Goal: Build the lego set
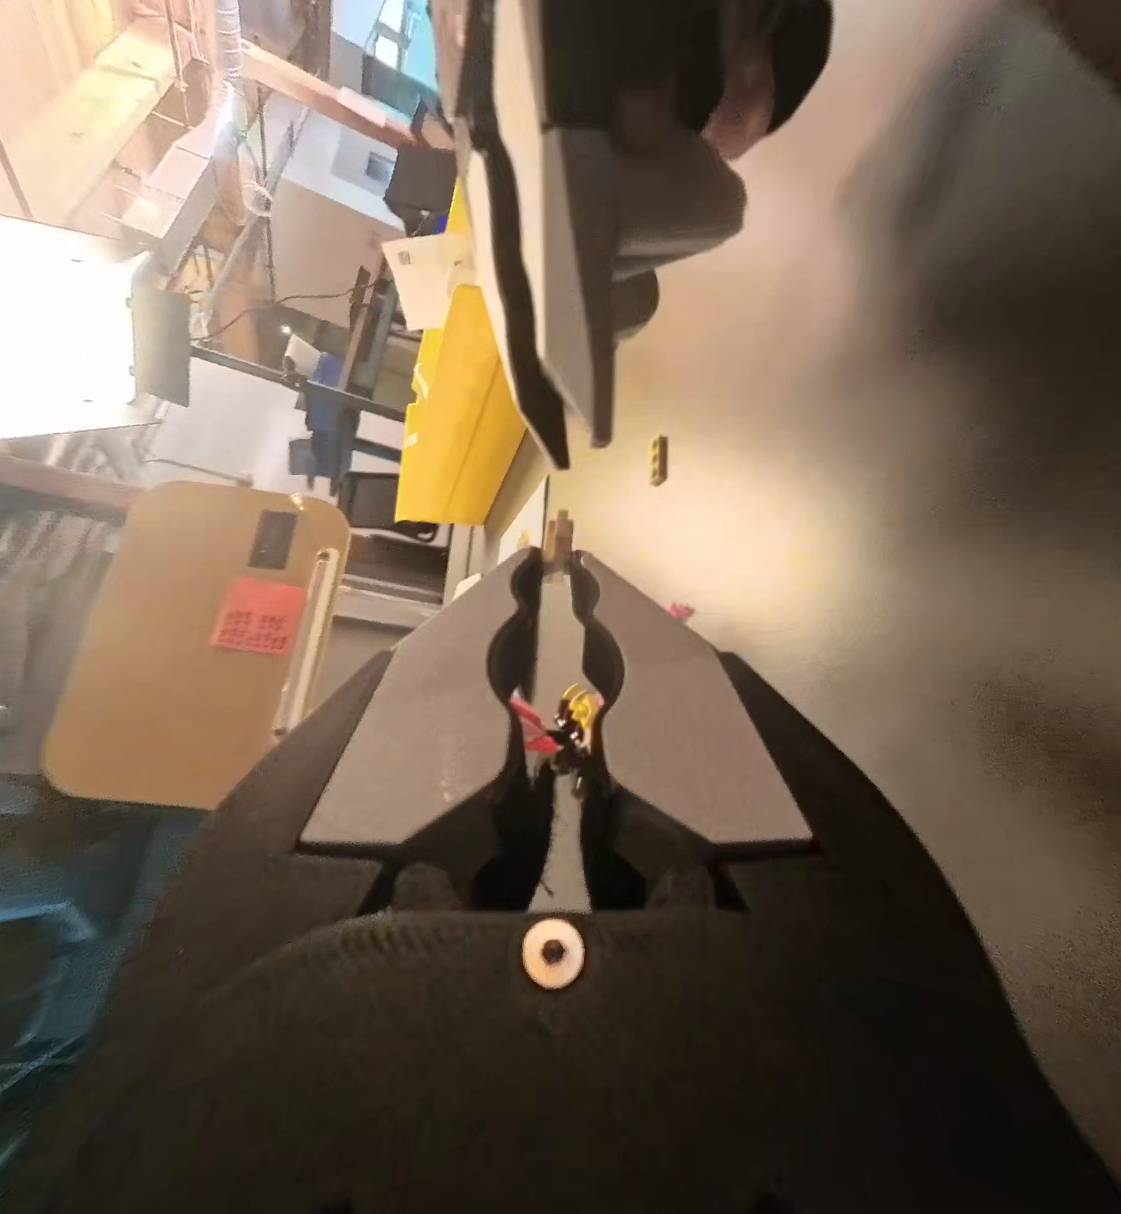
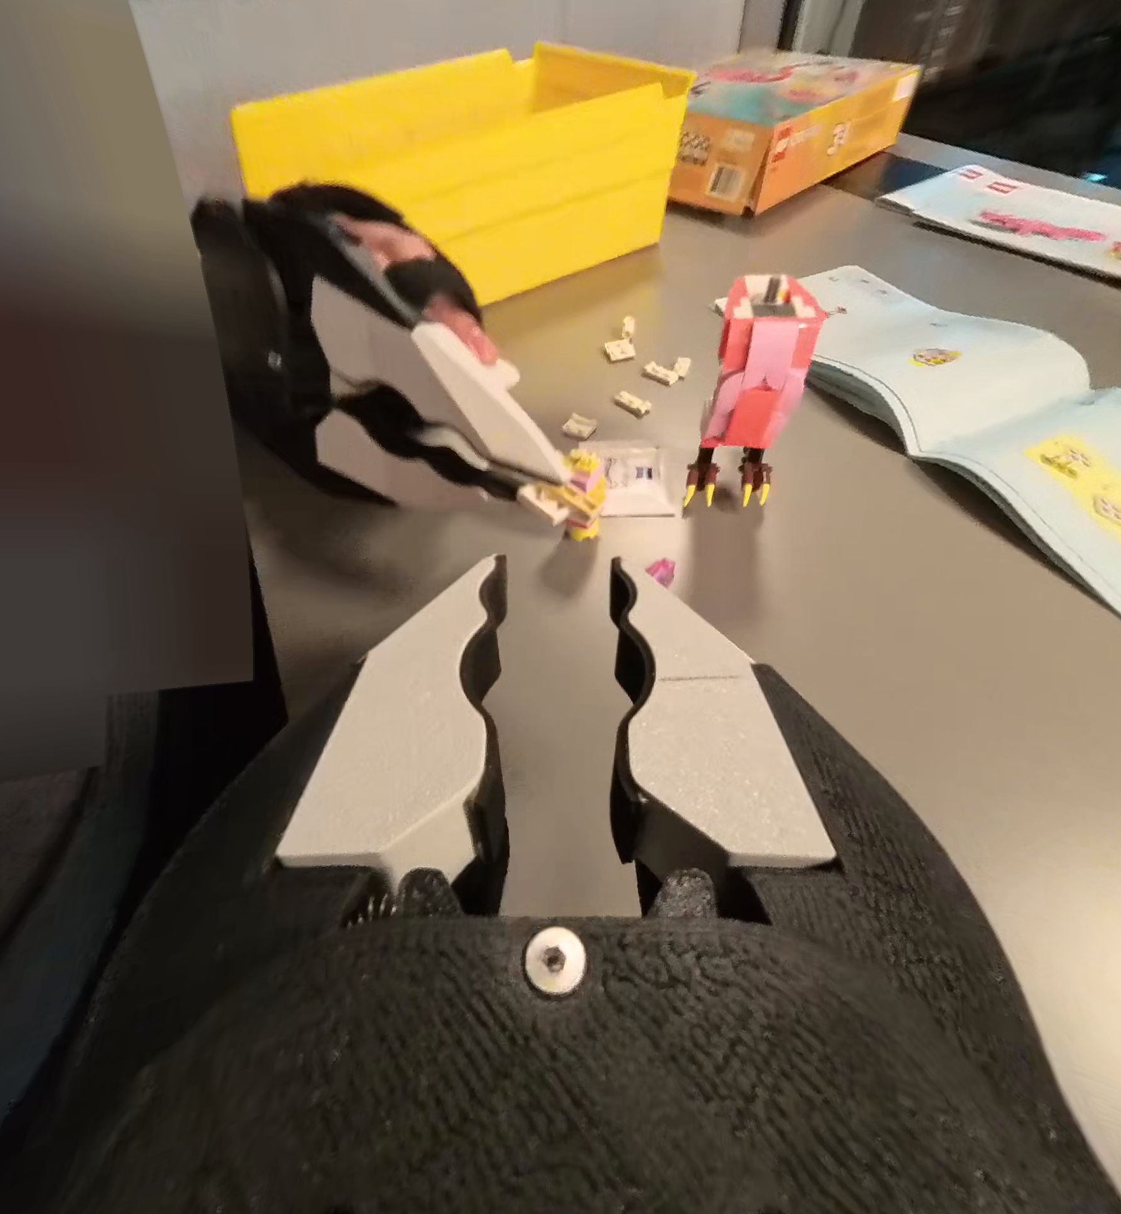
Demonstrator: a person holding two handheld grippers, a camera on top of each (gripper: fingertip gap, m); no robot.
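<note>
My left gripper (image 1: 556, 558) is shut on a small yellow and pink brick assembly (image 1: 559, 542), pinched at the fingertips. The right wrist view shows the same gripper (image 2: 554, 489) coming in from the left and holding that assembly (image 2: 585, 494) just at the grey table (image 2: 807, 657). My right gripper (image 2: 557, 571) is open and empty, a short way in front of the assembly. It also shows in the left wrist view (image 1: 580, 447), above the table. A red and pink brick bird figure (image 2: 764, 368) with yellow claws stands to the right of the assembly.
A yellow bin (image 2: 479, 171) and a cardboard set box (image 2: 794, 125) stand at the back. Several small cream pieces (image 2: 630, 368), a clear bag (image 2: 636, 479) and a small pink piece (image 2: 662, 568) lie on the table. Open booklets (image 2: 1004, 407) lie at the right. The grippers are tip to tip, or close to it.
</note>
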